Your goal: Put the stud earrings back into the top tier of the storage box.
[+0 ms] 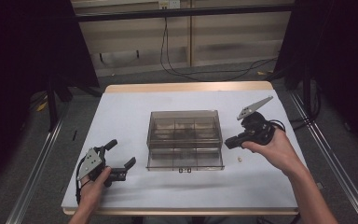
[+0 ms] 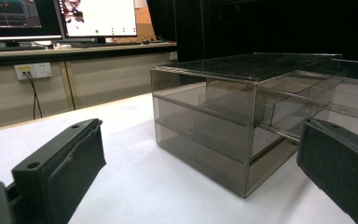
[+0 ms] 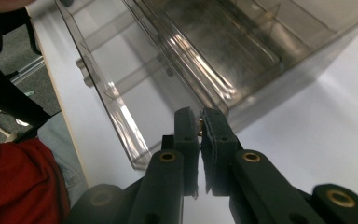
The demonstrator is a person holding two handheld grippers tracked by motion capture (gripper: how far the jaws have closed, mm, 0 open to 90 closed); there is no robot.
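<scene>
A smoky clear plastic drawer box (image 1: pixel 184 122) stands mid-table, its lower drawer (image 1: pixel 185 160) pulled out toward me. My right gripper (image 1: pixel 227 142) hovers at the box's right front corner, above the table. In the right gripper view its jaws (image 3: pixel 199 116) are shut on a tiny brass-coloured part (image 3: pixel 200 125), over the corner of the box (image 3: pixel 261 56) and beside the open drawer (image 3: pixel 116 88). A similar small part (image 1: pixel 239 159) lies on the table below the hand. My left gripper (image 1: pixel 122 152) rests open at the front left, facing the box (image 2: pixel 223 116), nothing between its pads (image 2: pixel 81 154).
The white table mat (image 1: pixel 121 116) reaches a wooden edge at the back and front. Dark stands flank the table, and cables run over the floor behind. Monitors (image 2: pixel 98 16) sit on a bench beyond the table. Red clothing (image 3: pixel 18 182) of the person lies at the near edge.
</scene>
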